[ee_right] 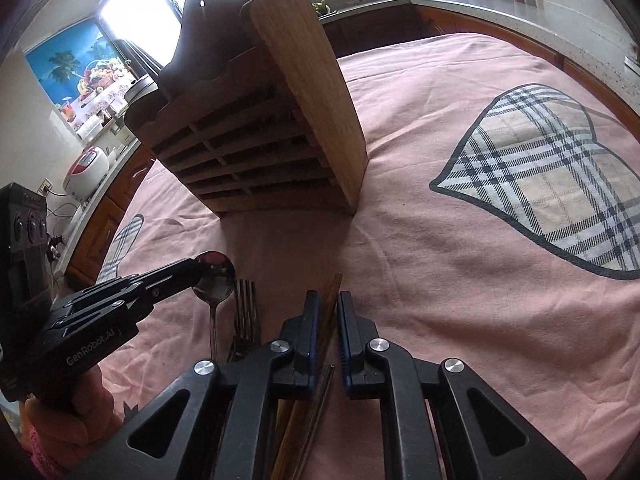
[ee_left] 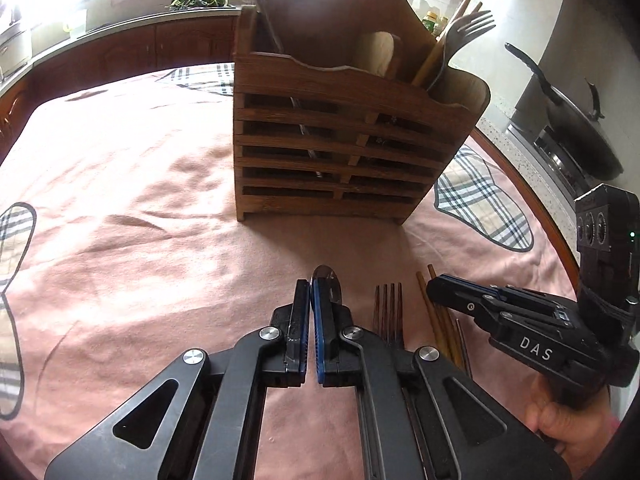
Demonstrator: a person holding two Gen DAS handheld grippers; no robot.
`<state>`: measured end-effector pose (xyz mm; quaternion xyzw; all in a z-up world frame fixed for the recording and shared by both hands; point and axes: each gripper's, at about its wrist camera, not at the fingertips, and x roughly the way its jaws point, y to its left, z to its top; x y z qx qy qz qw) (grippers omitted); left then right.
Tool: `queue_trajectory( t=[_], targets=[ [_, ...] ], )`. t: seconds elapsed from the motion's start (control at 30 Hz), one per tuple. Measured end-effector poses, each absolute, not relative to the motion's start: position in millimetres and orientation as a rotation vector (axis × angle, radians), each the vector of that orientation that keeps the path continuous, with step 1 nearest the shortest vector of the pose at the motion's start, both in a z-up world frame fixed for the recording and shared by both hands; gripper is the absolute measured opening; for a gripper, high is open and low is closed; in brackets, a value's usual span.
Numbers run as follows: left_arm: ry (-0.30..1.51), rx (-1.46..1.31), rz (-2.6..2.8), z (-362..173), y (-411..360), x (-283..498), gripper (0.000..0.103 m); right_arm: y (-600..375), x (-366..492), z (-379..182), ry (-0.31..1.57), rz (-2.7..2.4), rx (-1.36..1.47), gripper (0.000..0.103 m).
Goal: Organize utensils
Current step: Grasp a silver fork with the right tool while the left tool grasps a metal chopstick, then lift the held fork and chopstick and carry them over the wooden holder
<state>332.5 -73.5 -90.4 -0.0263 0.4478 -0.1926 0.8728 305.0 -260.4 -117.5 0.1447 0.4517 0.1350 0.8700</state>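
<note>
I see a table under a pink cloth (ee_right: 460, 208) with plaid heart patches (ee_right: 556, 184). Dark wooden cabinets (ee_left: 132, 46) and a pale speckled countertop (ee_right: 520, 12) run along the far side. A window (ee_right: 136, 4) glares overexposed. A tropical poster (ee_right: 68, 68) hangs left; a wok (ee_left: 576, 128) sits far right.

One wooden holder (ee_left: 336, 136). On the cloth: one spoon (ee_right: 214, 276), one fork (ee_left: 388, 308), two wooden chopsticks (ee_left: 434, 312). In the holder: one grey fork (ee_left: 468, 30).
</note>
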Motion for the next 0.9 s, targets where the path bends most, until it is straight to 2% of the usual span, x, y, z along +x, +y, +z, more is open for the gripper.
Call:
queue_trajectory(
  t=[0.33,0.9],
  targets=[
    [0.855,-0.139,-0.367,-57.9,-25.3,299.3,0.001,-265.3,284.9,-86.0,0.847,0.298,0.351,0.007],
    [0.65,-0.183,-0.298,3.3,12.9,231.5,0.002,-264.7,230.0,-12.6,0.63,0.324,0.344,0.005]
  ],
)
